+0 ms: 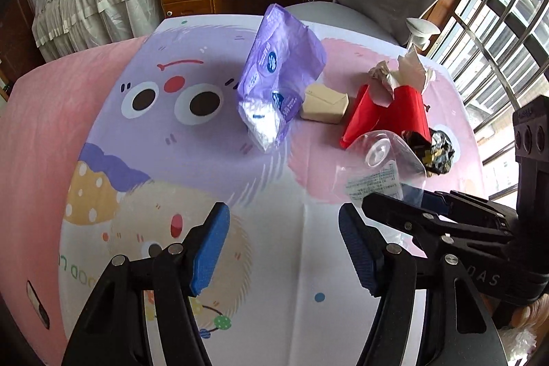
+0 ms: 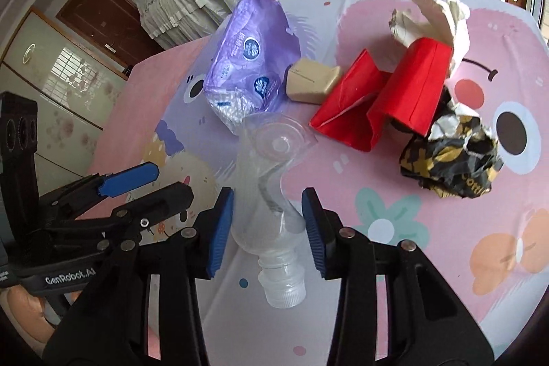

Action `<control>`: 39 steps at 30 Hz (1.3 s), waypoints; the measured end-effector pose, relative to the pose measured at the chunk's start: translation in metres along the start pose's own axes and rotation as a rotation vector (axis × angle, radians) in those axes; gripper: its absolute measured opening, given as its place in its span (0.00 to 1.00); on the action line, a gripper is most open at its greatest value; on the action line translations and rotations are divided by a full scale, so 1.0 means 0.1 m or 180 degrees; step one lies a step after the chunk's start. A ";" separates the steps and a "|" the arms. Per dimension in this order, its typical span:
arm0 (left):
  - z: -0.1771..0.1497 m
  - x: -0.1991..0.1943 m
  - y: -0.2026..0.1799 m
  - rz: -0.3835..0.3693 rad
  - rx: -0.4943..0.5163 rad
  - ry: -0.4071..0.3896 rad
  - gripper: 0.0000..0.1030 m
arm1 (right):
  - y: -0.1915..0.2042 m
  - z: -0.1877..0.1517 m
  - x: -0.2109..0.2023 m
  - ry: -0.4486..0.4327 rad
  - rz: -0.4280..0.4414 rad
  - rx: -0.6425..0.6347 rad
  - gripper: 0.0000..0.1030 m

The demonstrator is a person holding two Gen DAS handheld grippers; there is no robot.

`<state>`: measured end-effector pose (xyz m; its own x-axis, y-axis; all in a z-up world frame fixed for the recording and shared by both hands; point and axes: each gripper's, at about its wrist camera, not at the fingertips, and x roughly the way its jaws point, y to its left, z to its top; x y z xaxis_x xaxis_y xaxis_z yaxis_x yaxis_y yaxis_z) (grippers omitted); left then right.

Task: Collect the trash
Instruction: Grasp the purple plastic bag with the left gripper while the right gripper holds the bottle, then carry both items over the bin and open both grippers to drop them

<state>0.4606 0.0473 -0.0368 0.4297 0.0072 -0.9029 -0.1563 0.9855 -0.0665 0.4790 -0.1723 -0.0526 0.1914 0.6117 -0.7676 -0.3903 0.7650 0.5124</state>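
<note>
Right wrist view shows our right gripper [image 2: 267,228] open around the clear bottle [image 2: 267,211] lying on the cartoon cloth [image 2: 446,228], pads not squeezing yet. Our left gripper [image 1: 283,249] is open and empty. Nothing looks collected: purple bag [image 2: 247,57], tan box [image 2: 310,83], red box [image 2: 394,95] and black wrapper [image 2: 453,156] wait close behind.

On the table [image 2: 446,228] a plastic bottle [image 2: 271,194] lies in the lower middle of the right wrist frame, its cap toward the bottom edge. The tissue pack [image 2: 247,57] stands above it, upper left of centre. A small box [image 2: 312,81] sits just right of the pack. Further right is the folded carton [image 2: 387,98] with crumpled paper [image 2: 432,12] behind it, and a crumpled wrapper [image 2: 453,156] touches the carton's lower right.
</note>
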 end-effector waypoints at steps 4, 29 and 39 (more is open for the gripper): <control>0.40 0.05 0.05 -0.0057 -0.0024 -0.0056 0.66 | 0.02 0.14 -0.15 -0.0196 -0.0023 -0.0063 0.36; 0.82 0.98 0.30 -0.0137 -0.0387 0.0098 0.22 | -0.02 0.15 -0.04 -0.0349 -0.0196 0.0040 0.36; -0.10 -0.17 0.50 -0.0239 -0.0294 -0.0106 0.19 | 0.48 -0.52 -0.39 -0.0323 -0.0298 0.0097 0.36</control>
<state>0.4371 0.0944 -0.0291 0.4725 -0.0588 -0.8794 -0.2033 0.9636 -0.1736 0.4061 -0.1698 -0.0180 0.3163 0.5535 -0.7705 -0.3393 0.8244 0.4529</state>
